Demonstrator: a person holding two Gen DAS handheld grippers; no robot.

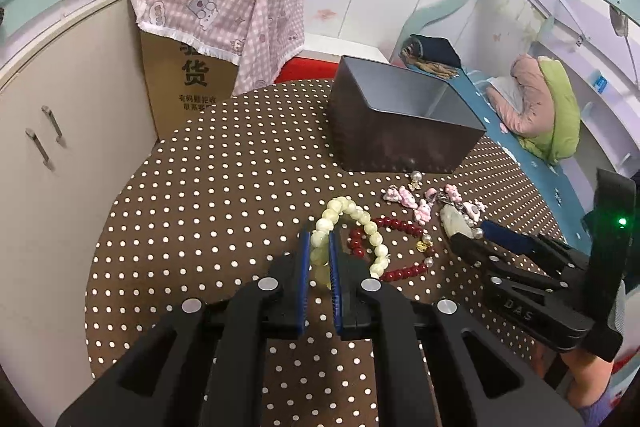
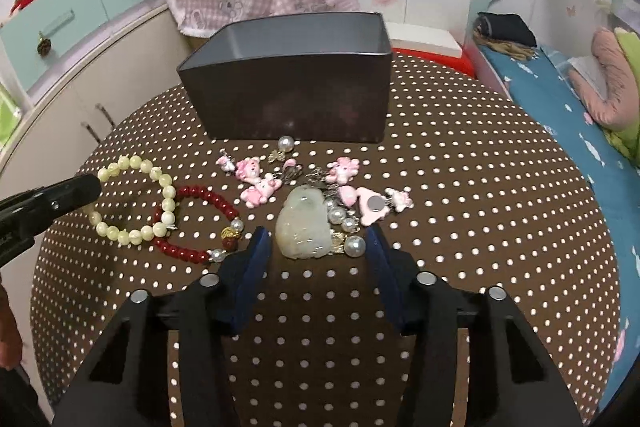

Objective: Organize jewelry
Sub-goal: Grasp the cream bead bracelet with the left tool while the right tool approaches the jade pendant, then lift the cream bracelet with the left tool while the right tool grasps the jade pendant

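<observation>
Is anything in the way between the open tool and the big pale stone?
Nothing visible. The right tool is open, with the jade pendant just ahead between its fingers. Pearls touch the pendant's right side and may get caught.

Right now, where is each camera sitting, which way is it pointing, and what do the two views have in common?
Left wrist: sits on the left tool, looking forward along its narrowly spaced fingers, closed on the pale bead bracelet; the right tool shows at the right edge.
Right wrist: sits on the right tool, fingers open around the jade pendant; the left tool's tip shows at the left edge.
Shared: red bead bracelet, pink charms, dark box, polka-dot table.
</observation>
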